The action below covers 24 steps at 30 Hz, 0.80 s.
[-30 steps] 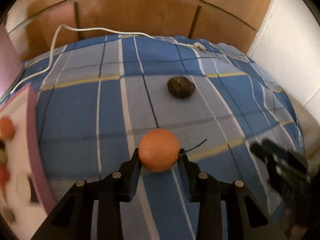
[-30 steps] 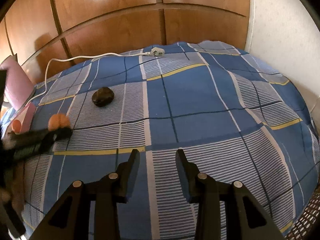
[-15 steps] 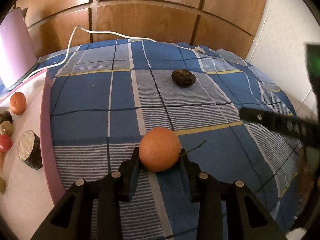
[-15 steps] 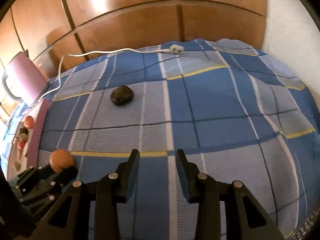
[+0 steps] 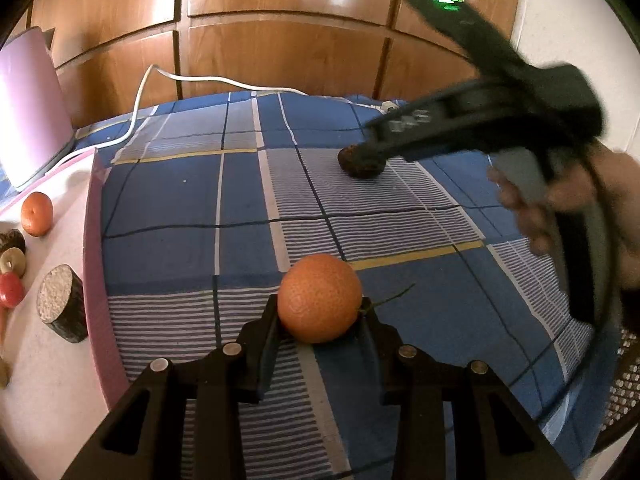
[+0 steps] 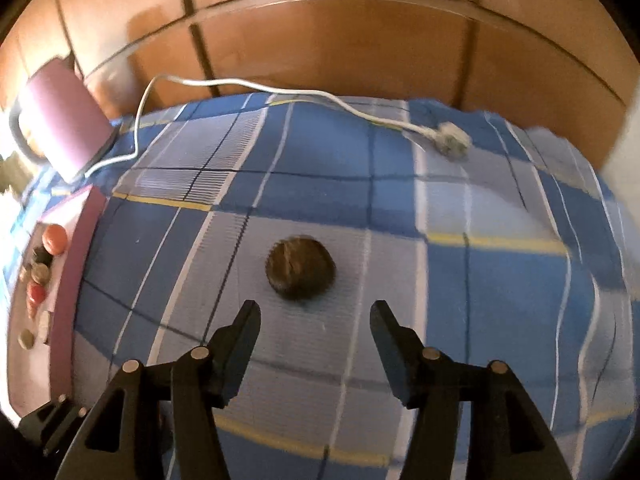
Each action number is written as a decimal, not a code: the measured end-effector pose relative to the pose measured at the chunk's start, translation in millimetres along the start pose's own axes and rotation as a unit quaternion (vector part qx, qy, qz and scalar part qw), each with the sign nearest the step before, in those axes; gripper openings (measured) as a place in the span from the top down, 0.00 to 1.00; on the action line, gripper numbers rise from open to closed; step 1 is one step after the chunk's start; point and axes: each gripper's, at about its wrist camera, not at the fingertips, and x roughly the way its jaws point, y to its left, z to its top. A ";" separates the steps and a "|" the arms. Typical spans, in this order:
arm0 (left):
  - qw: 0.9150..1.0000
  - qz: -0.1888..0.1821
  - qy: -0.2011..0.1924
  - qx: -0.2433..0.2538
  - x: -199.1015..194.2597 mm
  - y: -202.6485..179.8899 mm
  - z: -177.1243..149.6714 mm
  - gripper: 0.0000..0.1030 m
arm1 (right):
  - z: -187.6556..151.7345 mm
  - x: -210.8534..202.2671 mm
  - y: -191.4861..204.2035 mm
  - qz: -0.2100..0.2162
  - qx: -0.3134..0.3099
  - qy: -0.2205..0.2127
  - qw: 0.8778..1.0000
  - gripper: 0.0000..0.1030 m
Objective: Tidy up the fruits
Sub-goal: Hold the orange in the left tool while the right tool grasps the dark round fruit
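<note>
Trouble could come if the right gripper, its fingers spreading with nothing between, nudges the dark fruit rolling across the bed, while the left gripper pinches the orange.

No text, label, brand, number or sign is showing legibly in either view; the small pale marks on the side of the right claw, seen from the left wrist camera, are blurring beyond reading.

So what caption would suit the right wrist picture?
Right gripper, jaws opening, closes in on a dark brown fruit lying on the blue checked bedspread.
</note>
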 end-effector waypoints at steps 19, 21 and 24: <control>1.000 0.009 -0.009 0.009 -2.9 -5.2 -4.9 0.64 | -61.5 -16.5 -1.2 -0.034 0.015 0.010 0.999 0.56; 1.000 0.011 -0.006 0.008 -2.6 -5.6 -3.6 0.64 | -74.4 -27.1 -3.8 -0.028 0.022 -0.002 0.999 0.56; 1.000 0.013 0.001 -0.001 -2.2 -5.3 -1.3 0.64 | -82.3 -36.5 -10.3 0.004 0.045 -0.011 0.999 0.56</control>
